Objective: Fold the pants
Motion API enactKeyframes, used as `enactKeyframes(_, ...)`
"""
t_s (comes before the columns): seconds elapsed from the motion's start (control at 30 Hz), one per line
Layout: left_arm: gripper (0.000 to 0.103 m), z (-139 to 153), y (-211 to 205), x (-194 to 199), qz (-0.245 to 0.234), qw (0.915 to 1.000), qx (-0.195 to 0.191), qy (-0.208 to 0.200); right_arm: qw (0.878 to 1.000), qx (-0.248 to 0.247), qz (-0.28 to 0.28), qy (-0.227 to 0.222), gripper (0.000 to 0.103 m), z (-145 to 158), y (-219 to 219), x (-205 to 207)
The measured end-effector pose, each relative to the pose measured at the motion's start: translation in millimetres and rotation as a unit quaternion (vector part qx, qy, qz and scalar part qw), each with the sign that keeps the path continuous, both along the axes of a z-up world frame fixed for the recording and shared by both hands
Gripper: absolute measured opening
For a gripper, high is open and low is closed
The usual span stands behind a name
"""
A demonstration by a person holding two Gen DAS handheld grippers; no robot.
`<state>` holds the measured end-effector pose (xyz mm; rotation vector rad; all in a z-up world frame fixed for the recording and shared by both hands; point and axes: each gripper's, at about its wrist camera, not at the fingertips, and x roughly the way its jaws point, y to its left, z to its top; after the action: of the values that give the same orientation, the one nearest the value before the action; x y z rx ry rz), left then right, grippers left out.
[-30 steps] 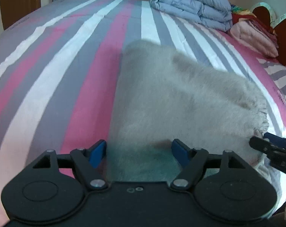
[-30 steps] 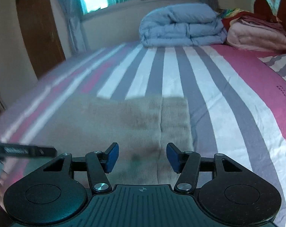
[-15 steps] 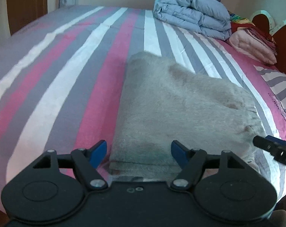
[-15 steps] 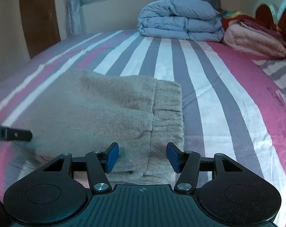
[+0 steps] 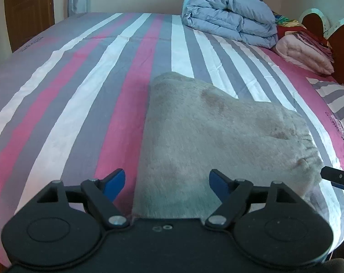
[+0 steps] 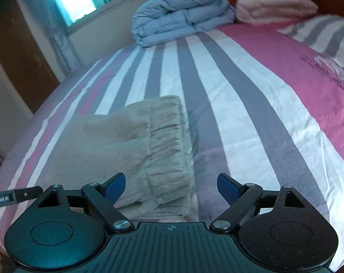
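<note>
The grey fleece pants (image 5: 208,141) lie folded into a compact rectangle on the striped bed, near its front edge. In the right wrist view the pants (image 6: 117,150) show their ribbed waistband on the right side. My left gripper (image 5: 167,182) is open and empty, held just in front of the fold's near left corner. My right gripper (image 6: 172,186) is open and empty, held over the waistband's near end. The tip of the right gripper shows at the right edge of the left wrist view (image 5: 338,178); the left gripper shows at the left edge of the right wrist view (image 6: 15,196).
The bed sheet (image 5: 92,86) has pink, grey and white stripes. A folded blue duvet (image 5: 228,25) and pink blankets (image 5: 306,54) lie at the far end. A striped pillow (image 6: 326,36) and a wooden headboard (image 5: 340,45) are on the right. A wooden door (image 5: 28,9) stands on the left.
Both grippers have pulled back and up from the folded pants. The right gripper's jaws have opened wider and its view has tilted and swung right. The pants stay flat.
</note>
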<state>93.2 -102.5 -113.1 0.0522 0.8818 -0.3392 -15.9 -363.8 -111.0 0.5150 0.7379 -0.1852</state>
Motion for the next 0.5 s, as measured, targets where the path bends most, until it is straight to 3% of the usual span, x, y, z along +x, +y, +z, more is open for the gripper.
enactKeyframes(0.43, 0.078, -30.9, 4.0, 51.0, 0.011, 0.9986, -0.009, 0.051, 0.996, 0.075, 0.006, 0.036, 0.087, -30.2, -29.5, 50.9)
enactKeyframes(0.5, 0.079, -32.4, 8.2, 51.8, 0.016, 0.998, -0.017, 0.059, 0.997, 0.068, 0.001, 0.03, 0.087, -27.5, -28.8, 50.1)
